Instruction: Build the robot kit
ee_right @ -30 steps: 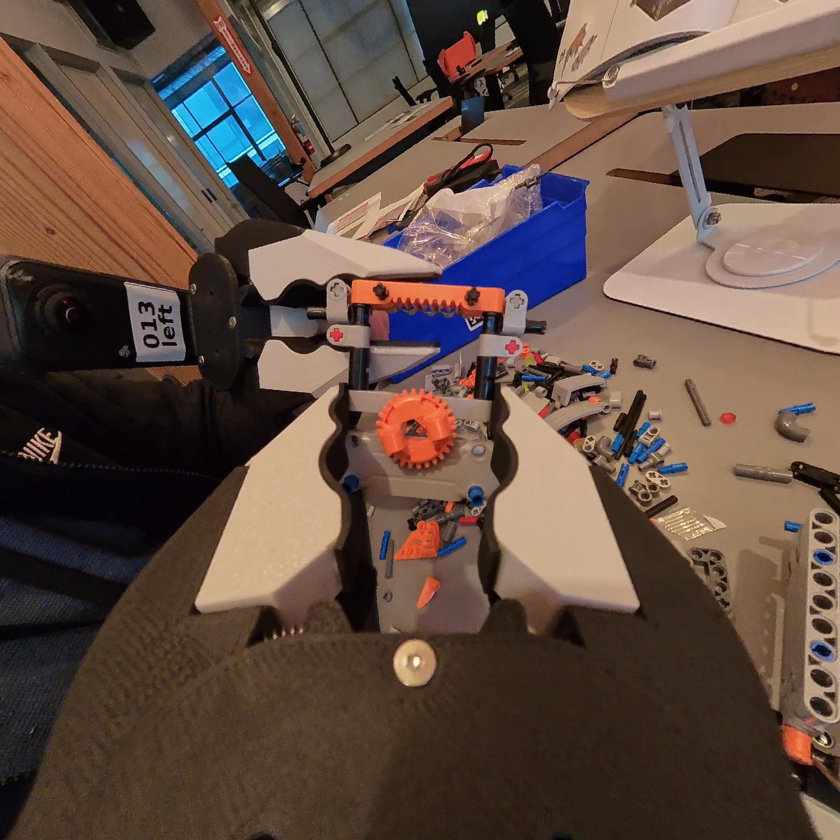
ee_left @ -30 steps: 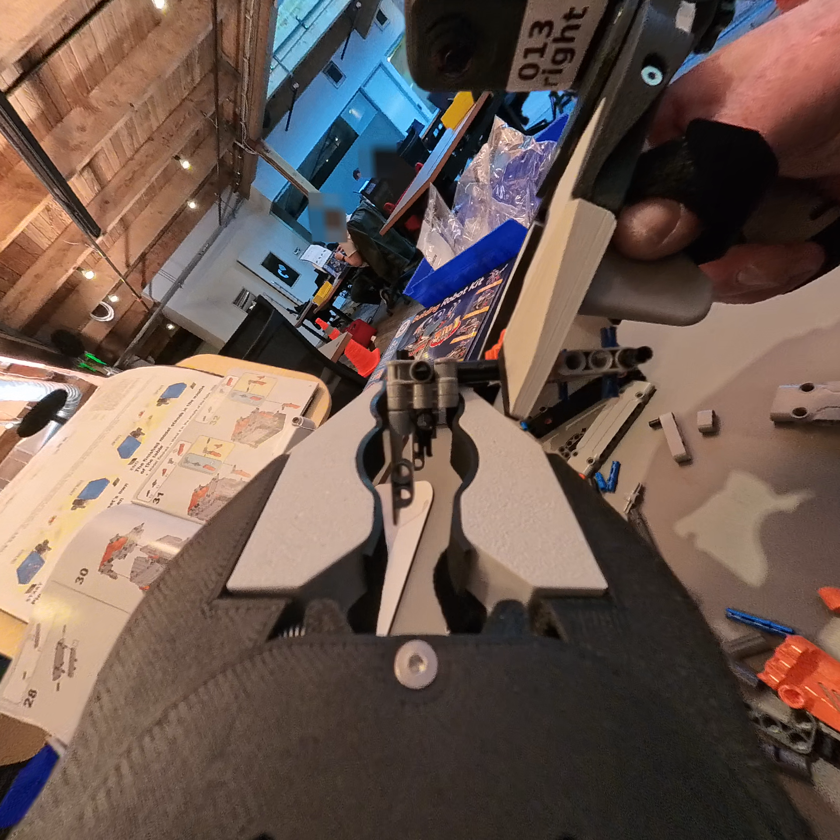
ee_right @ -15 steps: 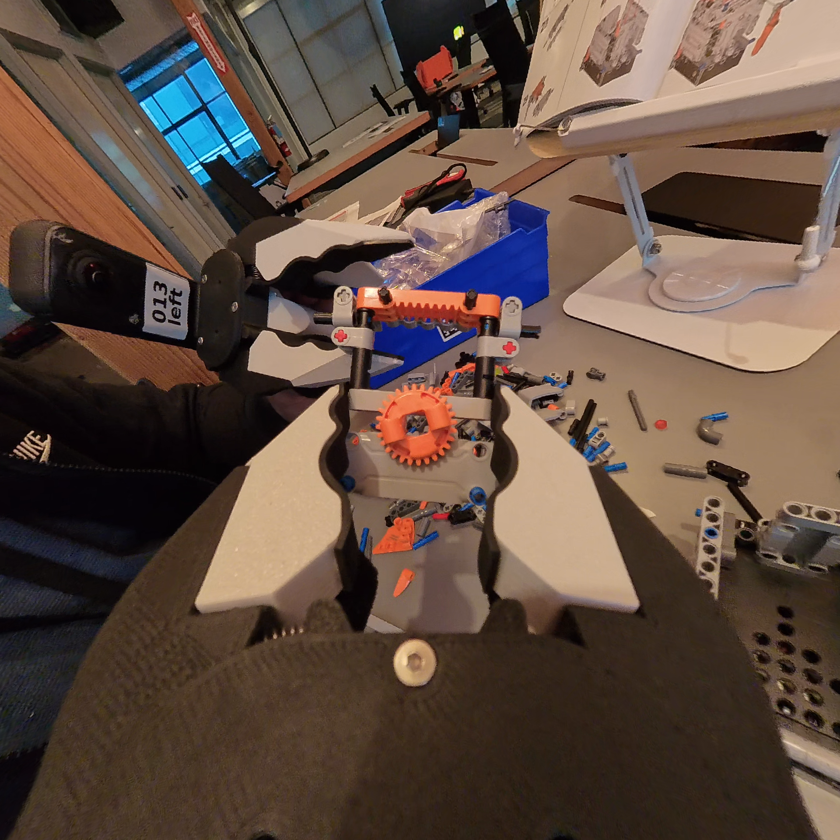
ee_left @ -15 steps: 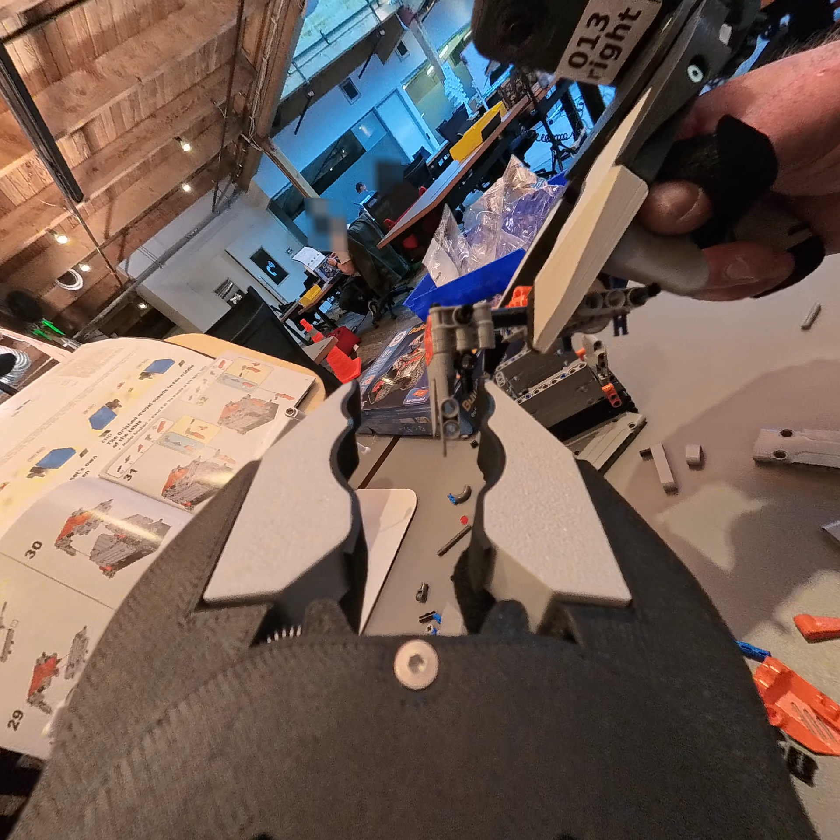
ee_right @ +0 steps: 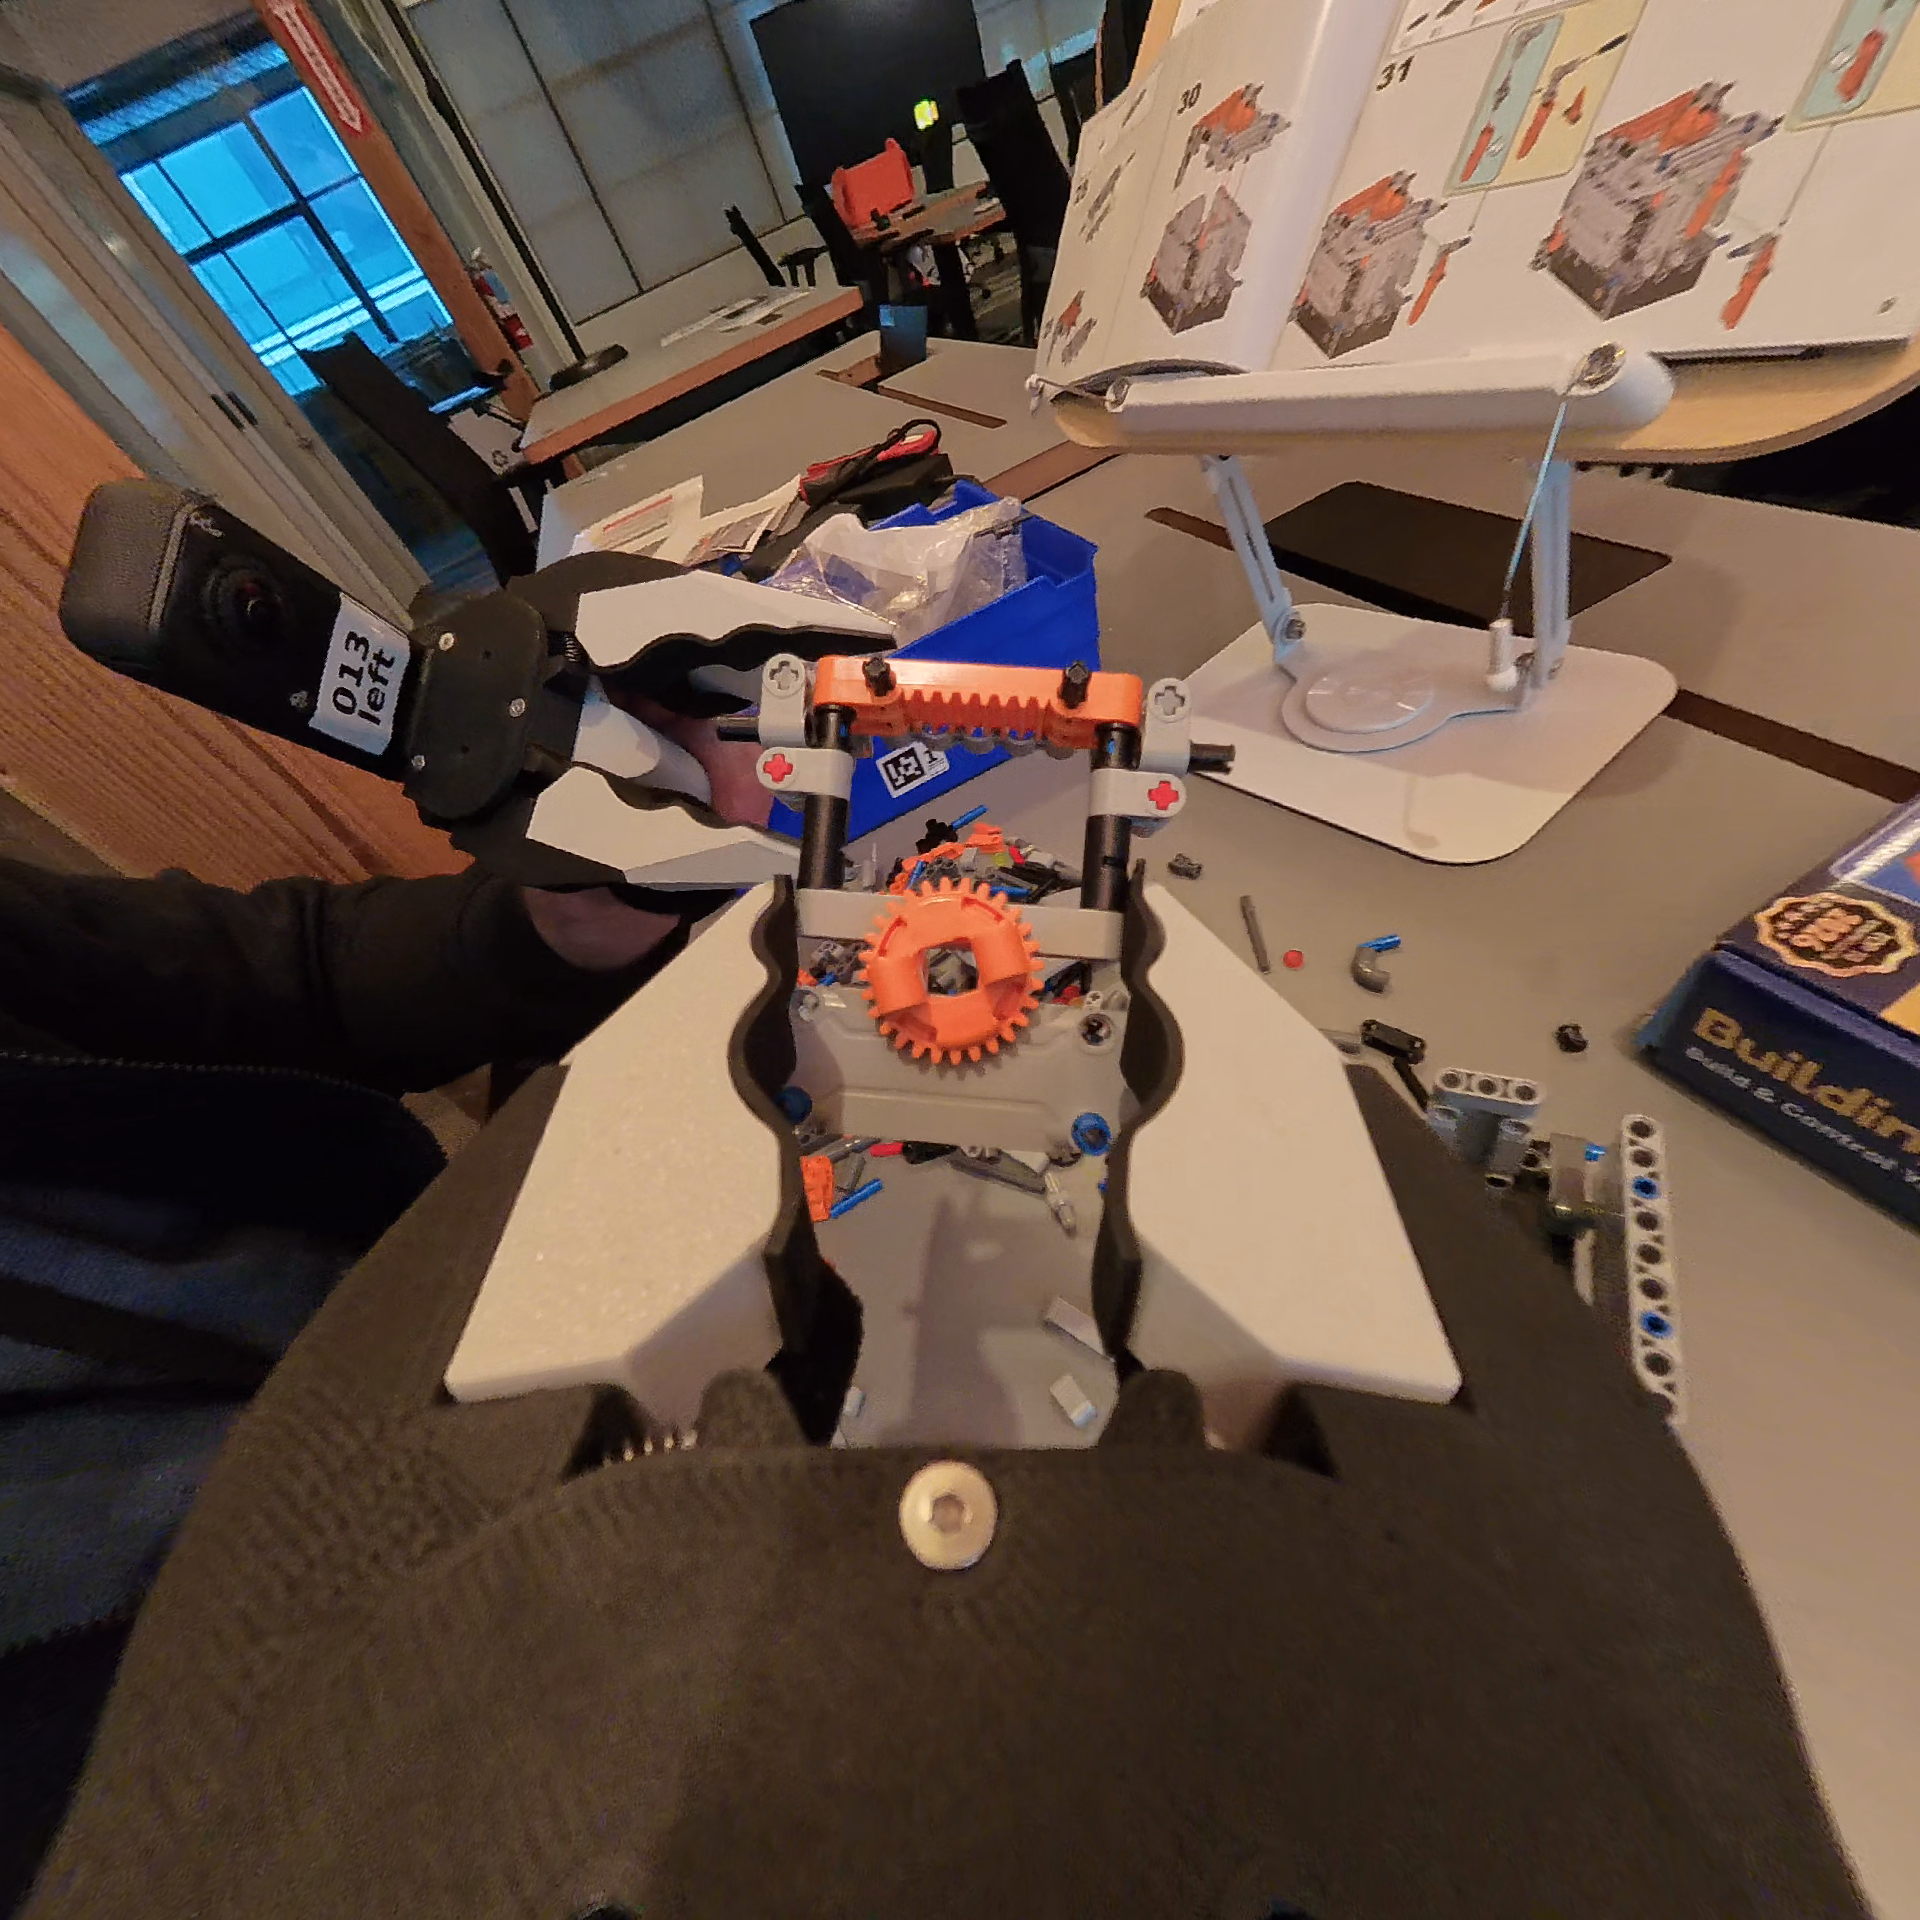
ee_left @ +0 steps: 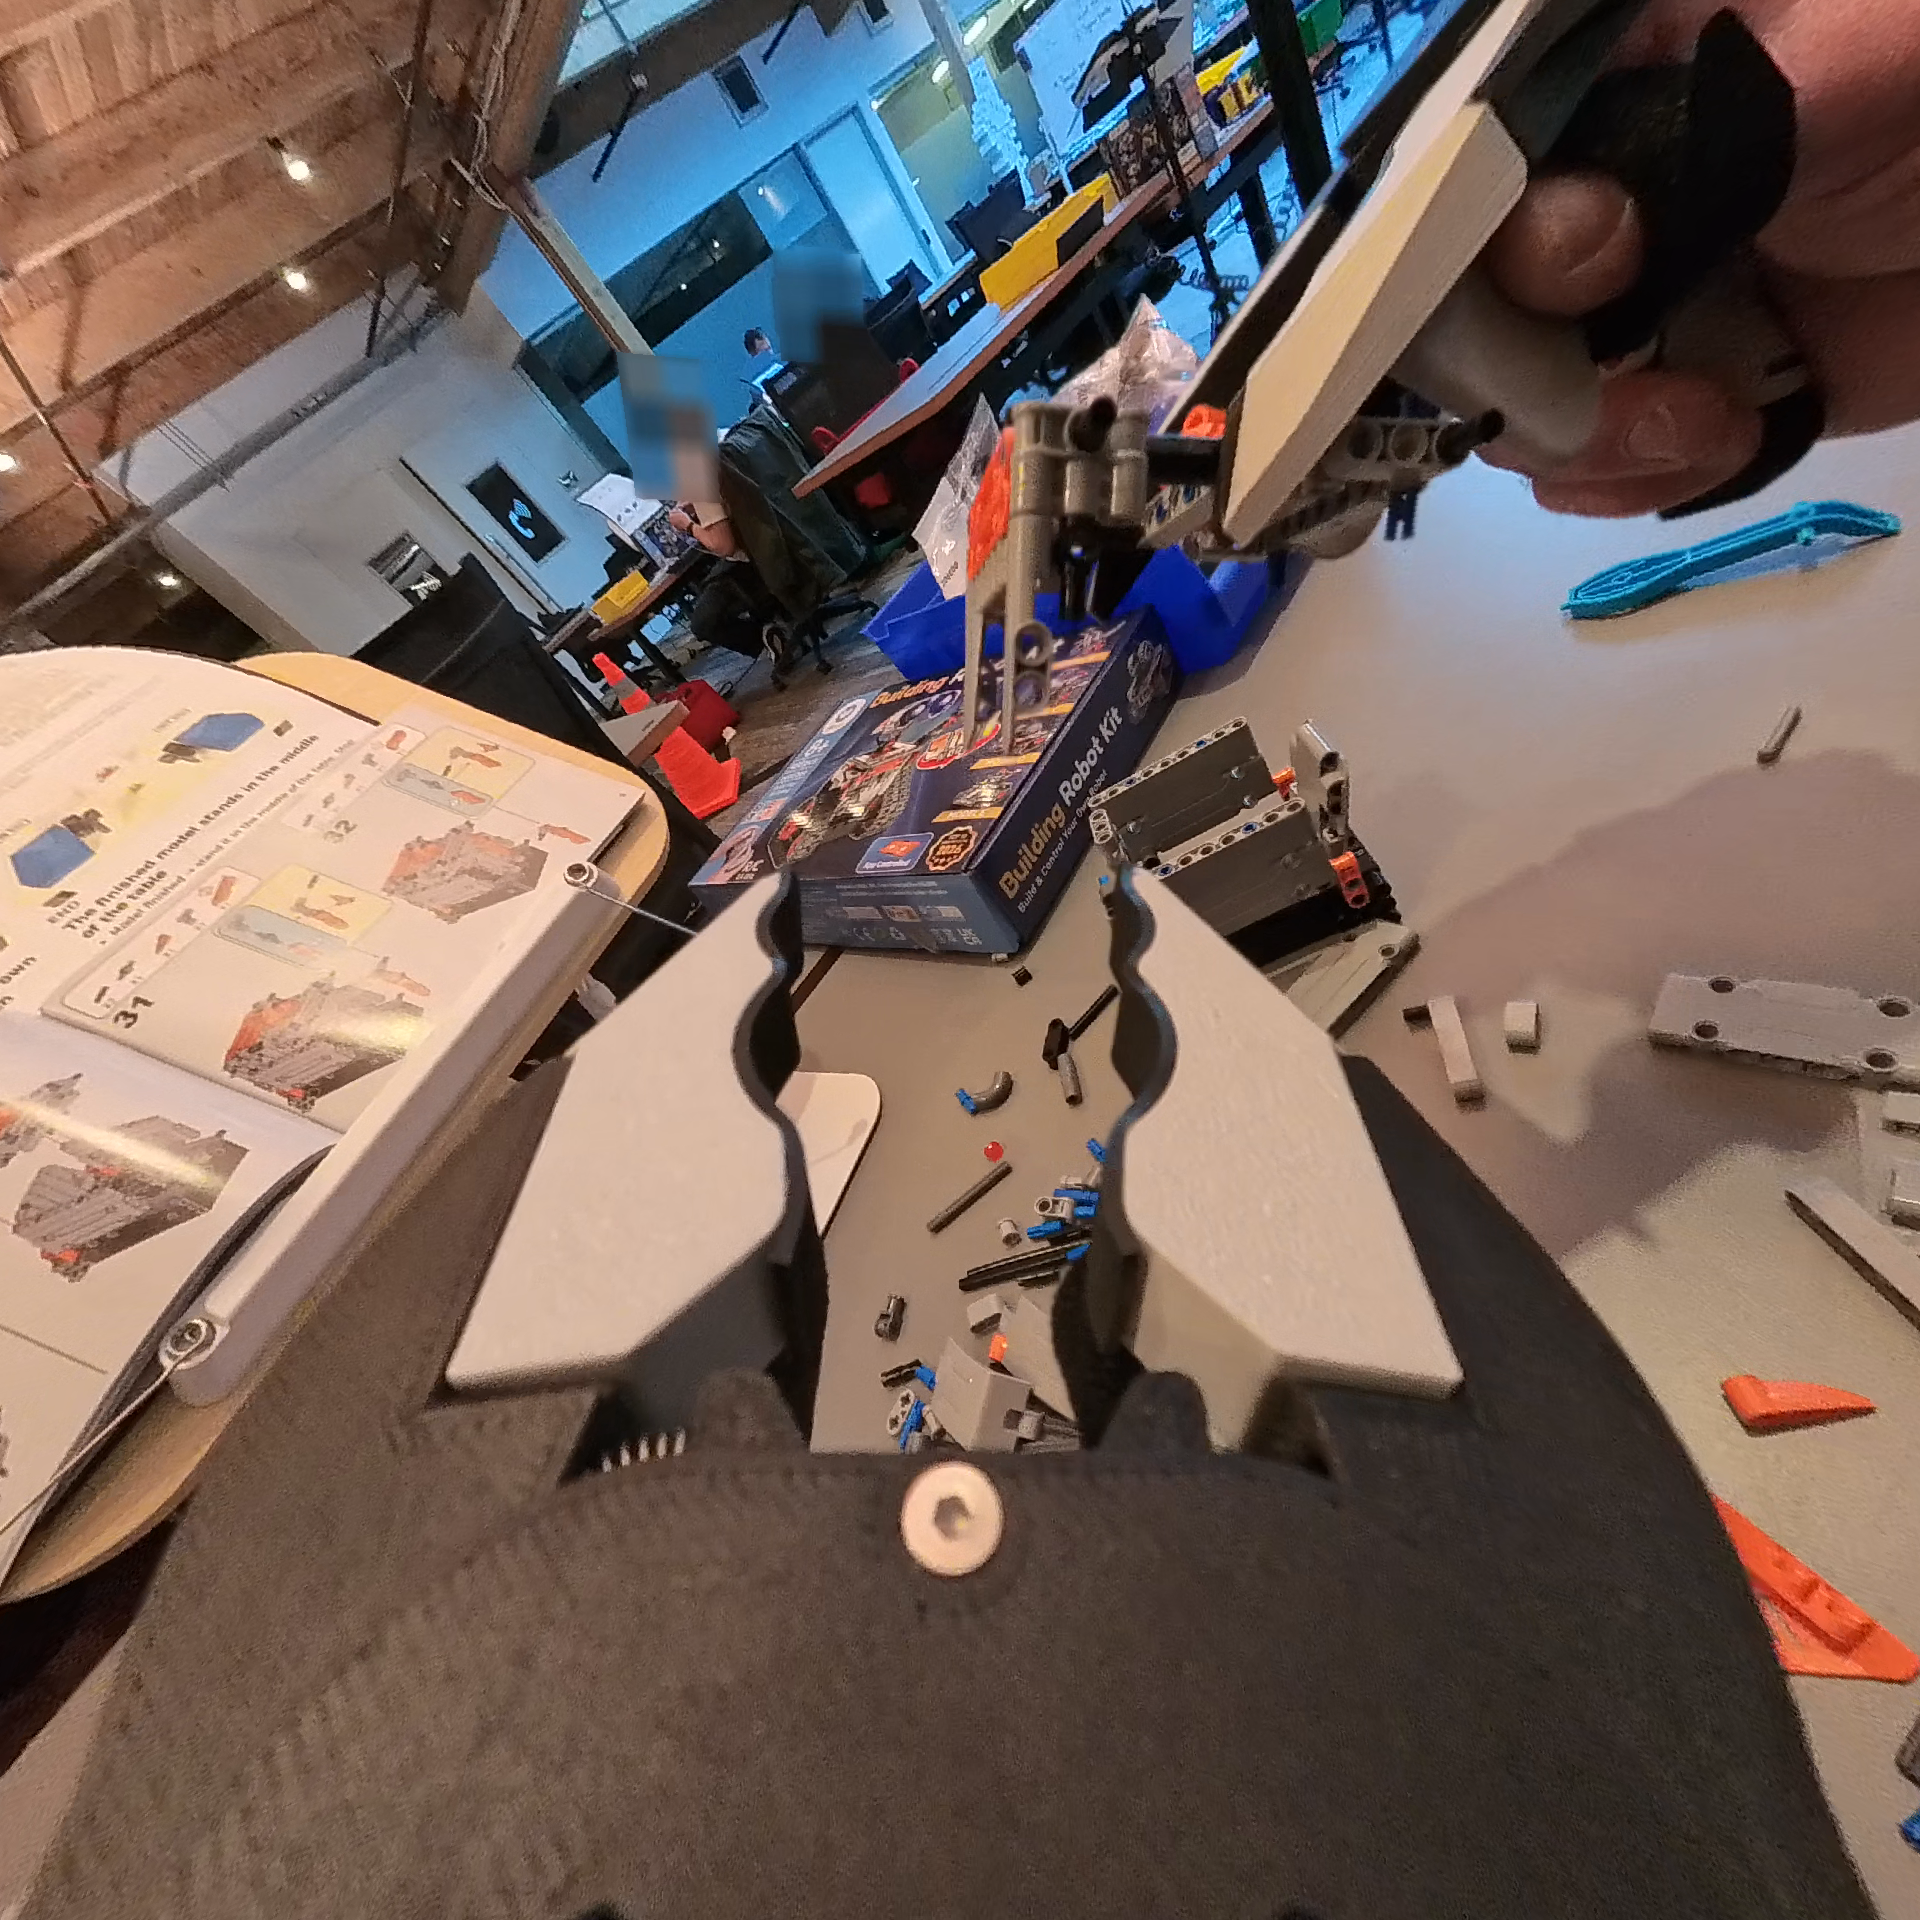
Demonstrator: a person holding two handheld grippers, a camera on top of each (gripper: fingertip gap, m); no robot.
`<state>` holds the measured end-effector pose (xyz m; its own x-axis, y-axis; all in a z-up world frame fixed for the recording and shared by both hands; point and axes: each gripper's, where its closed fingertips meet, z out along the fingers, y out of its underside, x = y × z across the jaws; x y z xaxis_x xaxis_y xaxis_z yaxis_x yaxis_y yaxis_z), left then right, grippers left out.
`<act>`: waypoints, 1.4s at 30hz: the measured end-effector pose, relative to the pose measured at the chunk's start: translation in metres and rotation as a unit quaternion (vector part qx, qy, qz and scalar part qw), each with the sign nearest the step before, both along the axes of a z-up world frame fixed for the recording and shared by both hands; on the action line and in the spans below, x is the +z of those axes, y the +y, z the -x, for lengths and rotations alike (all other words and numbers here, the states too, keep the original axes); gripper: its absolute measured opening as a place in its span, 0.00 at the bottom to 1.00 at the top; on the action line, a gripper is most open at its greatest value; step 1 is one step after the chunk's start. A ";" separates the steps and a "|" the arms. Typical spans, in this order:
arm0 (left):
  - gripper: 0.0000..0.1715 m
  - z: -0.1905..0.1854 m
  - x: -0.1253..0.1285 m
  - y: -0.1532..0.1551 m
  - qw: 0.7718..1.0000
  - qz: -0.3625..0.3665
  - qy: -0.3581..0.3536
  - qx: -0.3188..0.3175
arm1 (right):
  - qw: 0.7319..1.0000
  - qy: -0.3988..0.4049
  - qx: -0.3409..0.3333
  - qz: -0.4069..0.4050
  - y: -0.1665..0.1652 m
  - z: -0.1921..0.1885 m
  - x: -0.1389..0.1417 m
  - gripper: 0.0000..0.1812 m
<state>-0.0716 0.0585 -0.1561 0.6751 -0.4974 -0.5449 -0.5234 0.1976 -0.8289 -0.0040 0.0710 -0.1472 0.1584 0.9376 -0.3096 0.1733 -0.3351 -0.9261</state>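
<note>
My right gripper (ee_right: 956, 904) is shut on a small brick assembly (ee_right: 951, 1081): a grey frame with an orange gear (ee_right: 951, 971), two black posts and an orange toothed bar (ee_right: 977, 701) on top. It holds it in the air over the table. My left gripper (ee_left: 951, 894) is open and empty. In the right wrist view it (ee_right: 826, 743) stands just left of the assembly, jaws apart. In the left wrist view the assembly (ee_left: 1049, 499) hangs from my right gripper (ee_left: 1226, 488) ahead and above, clear of my left fingers (ee_left: 675, 1143).
An open instruction booklet (ee_left: 239, 935) lies on a white stand (ee_right: 1403, 717). A dark blue kit box (ee_left: 966, 821), a blue bin (ee_right: 997, 634) with plastic bags, a part-built grey block (ee_left: 1236, 831) and several loose pins, beams and orange pieces (ee_left: 1797, 1397) lie on the grey table (ee_left: 1558, 779). My right fingertips sit around 8 centimetres from my left ones.
My left gripper has let go of the grey end of the assembly, opened wide and drawn back. My right gripper has carried the assembly up and away from it.
</note>
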 end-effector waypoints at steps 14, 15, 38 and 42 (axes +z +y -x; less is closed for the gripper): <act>0.37 -0.004 -0.017 0.007 0.999 0.035 0.002 -0.005 | 1.000 0.006 -0.013 0.004 0.027 -0.009 -0.015 0.34; 0.37 -0.004 -0.018 0.007 0.999 0.038 0.001 -0.005 | 1.000 0.008 -0.012 0.005 0.027 -0.009 -0.016 0.34; 0.35 -0.014 -0.041 0.022 0.993 0.111 -0.012 -0.025 | 0.997 -0.021 -0.038 0.058 0.049 -0.037 -0.018 0.34; 0.35 -0.028 -0.052 0.041 0.985 0.166 -0.002 -0.034 | 0.996 -0.030 -0.048 0.065 0.061 -0.045 -0.022 0.34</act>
<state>-0.0432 0.0993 -0.2086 0.6363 -0.6918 -0.3412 -0.5147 -0.0512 -0.8559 0.0410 0.1321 -0.1689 0.2669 0.8703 -0.4139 0.1889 -0.4684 -0.8631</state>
